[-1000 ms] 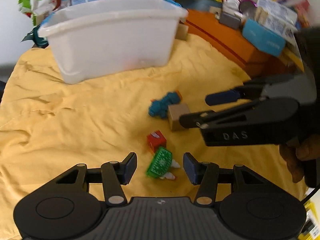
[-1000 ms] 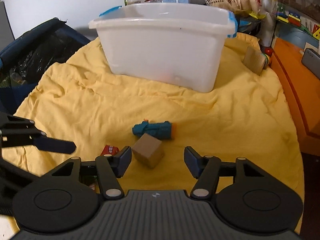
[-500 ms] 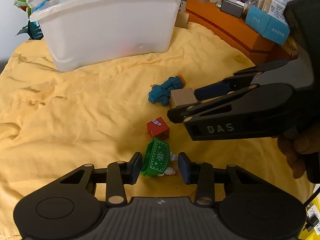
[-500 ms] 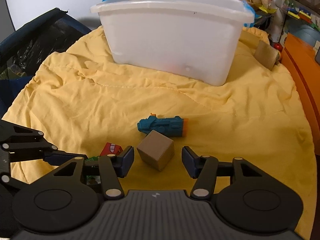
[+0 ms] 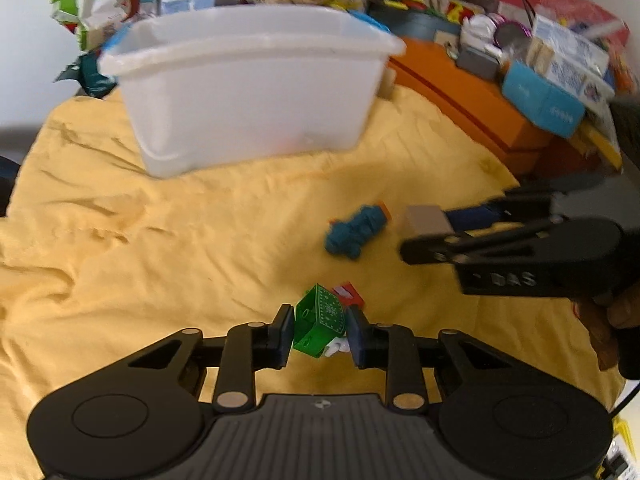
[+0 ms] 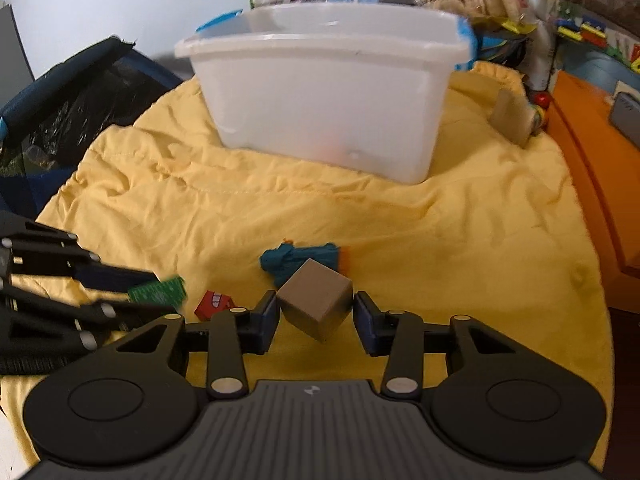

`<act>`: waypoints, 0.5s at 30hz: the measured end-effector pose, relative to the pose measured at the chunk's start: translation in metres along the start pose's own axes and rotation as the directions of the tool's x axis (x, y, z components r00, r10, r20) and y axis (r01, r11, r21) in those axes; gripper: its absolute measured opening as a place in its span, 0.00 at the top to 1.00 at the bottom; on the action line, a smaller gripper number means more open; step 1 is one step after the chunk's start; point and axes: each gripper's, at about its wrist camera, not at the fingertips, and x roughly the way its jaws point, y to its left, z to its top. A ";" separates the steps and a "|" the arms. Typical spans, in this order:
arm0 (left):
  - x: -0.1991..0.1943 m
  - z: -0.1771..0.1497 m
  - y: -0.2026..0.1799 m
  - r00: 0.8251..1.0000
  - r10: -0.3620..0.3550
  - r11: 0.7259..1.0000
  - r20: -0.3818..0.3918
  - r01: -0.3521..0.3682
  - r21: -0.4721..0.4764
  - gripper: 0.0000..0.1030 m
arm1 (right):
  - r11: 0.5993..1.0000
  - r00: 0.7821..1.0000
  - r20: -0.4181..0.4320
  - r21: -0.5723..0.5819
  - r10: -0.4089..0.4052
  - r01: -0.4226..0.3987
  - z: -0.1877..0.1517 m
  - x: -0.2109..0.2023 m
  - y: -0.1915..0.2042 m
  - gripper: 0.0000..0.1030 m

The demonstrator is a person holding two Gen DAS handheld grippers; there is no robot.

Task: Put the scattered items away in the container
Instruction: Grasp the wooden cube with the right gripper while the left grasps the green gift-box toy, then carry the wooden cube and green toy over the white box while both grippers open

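Left gripper (image 5: 319, 332) pinches the green toy (image 5: 320, 320); jaws just closed in, pads on both its flanks, toy tilted between them. Right gripper (image 6: 315, 320) likewise just closed on the brown cube (image 6: 316, 304), pads touching two opposite sides, cube sitting corner-down.

Handling, my guess: green toy is light hard plastic w/ small white bits poking out below, so hold the flat sides, not those bits. Cube looks stiff, light, smooth-faced; flat opposite faces are the place to grip, could swivel since it's skewed.

White container (image 6: 328, 92) stands well ahead of both grippers on the yellow cloth (image 6: 460, 240). Blue toy (image 6: 298, 260) lies just beyond the cube; red block (image 6: 213, 304) just left of the right gripper.

Vs a sec ago: both grippers stood spread around their items, which lay flat on the cloth; now both look lifted and tilted.
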 end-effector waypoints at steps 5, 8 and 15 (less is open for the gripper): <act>0.007 -0.002 0.006 0.999 0.019 1.000 -0.036 -0.019 0.010 0.69 | 1.000 1.000 0.004 0.011 -0.011 0.011 -0.001 -0.004 -0.005 0.57; 0.022 -0.015 0.008 0.993 0.028 1.000 -0.112 -0.027 0.013 0.67 | 1.000 1.000 -0.007 0.014 -0.011 0.012 -0.004 -0.002 -0.004 0.57; 0.025 -0.020 0.013 0.993 0.017 1.000 -0.113 -0.017 0.006 0.67 | 1.000 1.000 -0.024 0.013 -0.001 0.001 -0.011 0.000 0.001 0.57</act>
